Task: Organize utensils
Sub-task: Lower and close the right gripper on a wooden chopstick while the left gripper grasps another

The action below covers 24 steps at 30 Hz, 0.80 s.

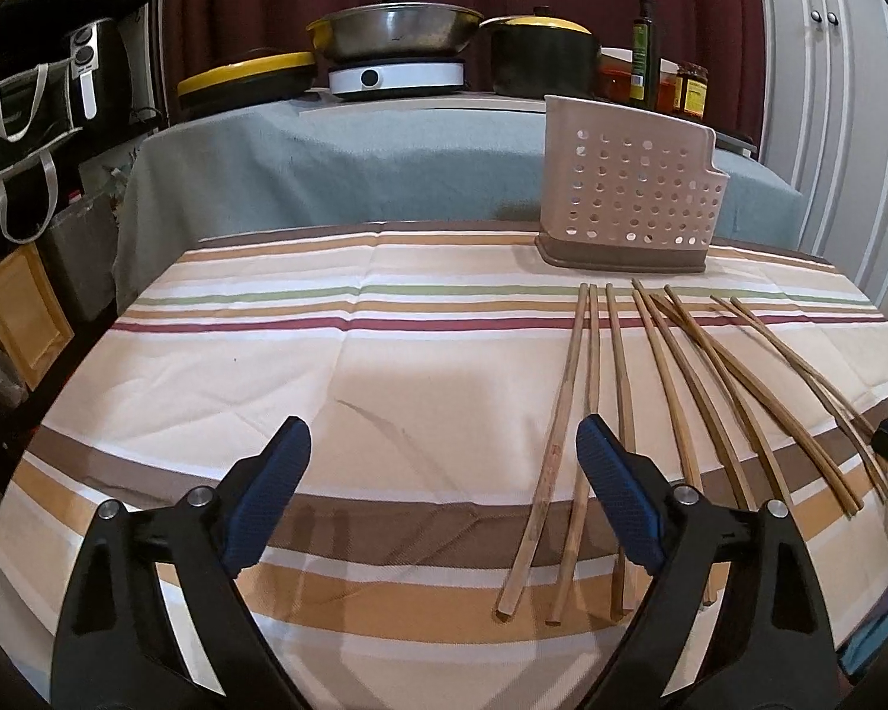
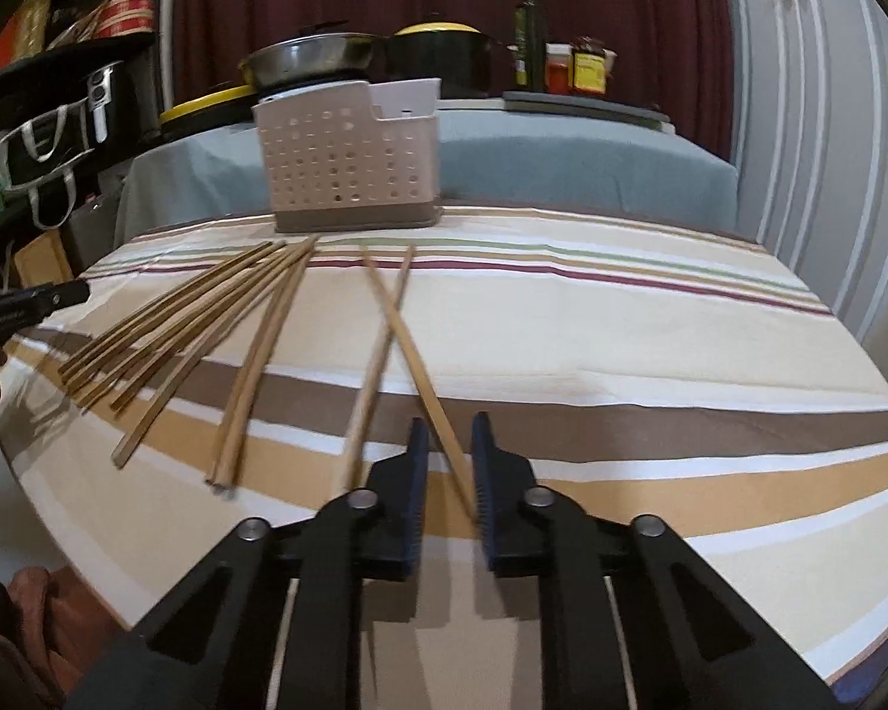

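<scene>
Several bamboo chopsticks (image 1: 617, 355) lie fanned out on the right half of a striped tablecloth (image 1: 385, 367). A beige perforated utensil holder (image 1: 627, 189) stands upright at the table's far edge, beyond them. My left gripper (image 1: 444, 432) hovers wide open over bare cloth, just left of the nearest chopsticks, holding nothing. In the right wrist view two chopsticks lie crossed. One chopstick (image 2: 423, 390) runs between the narrowly parted jaws of my right gripper (image 2: 451, 429), its near end by the right pad. The other chopstick (image 2: 367, 408) looks blurred. The holder (image 2: 349, 160) is far ahead on the left.
Behind the table, a grey-covered counter (image 1: 337, 165) carries a wok on a hotplate (image 1: 393, 29), a black pot (image 1: 539, 53), bottles and jars. Dark shelves with bags and an air fryer (image 1: 83, 71) stand on the left, white cabinet doors (image 2: 817, 148) on the right.
</scene>
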### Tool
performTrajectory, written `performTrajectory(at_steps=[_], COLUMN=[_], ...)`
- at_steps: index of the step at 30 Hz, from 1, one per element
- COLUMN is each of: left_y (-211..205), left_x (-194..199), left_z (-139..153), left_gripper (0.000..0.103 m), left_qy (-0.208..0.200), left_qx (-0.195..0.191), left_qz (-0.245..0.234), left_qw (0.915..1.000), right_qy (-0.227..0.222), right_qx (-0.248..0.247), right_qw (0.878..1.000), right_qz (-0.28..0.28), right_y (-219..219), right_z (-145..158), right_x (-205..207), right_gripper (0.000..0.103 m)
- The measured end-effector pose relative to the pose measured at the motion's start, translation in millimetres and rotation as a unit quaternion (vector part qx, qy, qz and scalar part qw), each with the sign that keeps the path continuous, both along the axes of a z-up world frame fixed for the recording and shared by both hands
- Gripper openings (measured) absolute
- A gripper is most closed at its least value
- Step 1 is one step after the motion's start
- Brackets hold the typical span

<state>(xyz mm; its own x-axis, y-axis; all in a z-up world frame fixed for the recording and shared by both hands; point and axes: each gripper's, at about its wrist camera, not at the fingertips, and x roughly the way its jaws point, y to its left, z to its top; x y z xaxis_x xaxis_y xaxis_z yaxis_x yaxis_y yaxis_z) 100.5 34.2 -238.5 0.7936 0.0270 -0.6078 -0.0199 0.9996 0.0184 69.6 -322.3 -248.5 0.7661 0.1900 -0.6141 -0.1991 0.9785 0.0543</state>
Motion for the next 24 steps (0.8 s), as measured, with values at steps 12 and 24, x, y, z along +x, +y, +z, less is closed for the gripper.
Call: performTrajectory(at_steps=[12, 24], left_y=[-2.5, -15.6], left_x=[-9.0, -14.2], left_z=[-12.2, -28.4], left_gripper=[0.078, 0.052], left_qy=[0.006, 0.012], left_qx=[0.001, 0.037], left_qz=[-0.021, -0.067], left_qw=[0.9998, 0.9970], right_qy=[-0.011, -0.014], right_qx=[0.002, 0.004], right_qw=[1.000, 1.000], right_qz=[-0.001, -0.002], right_y=[5.6, 7.2], right_z=[-0.7, -1.0], right_x=[-5.3, -5.8], right_gripper=[0.006, 0.006])
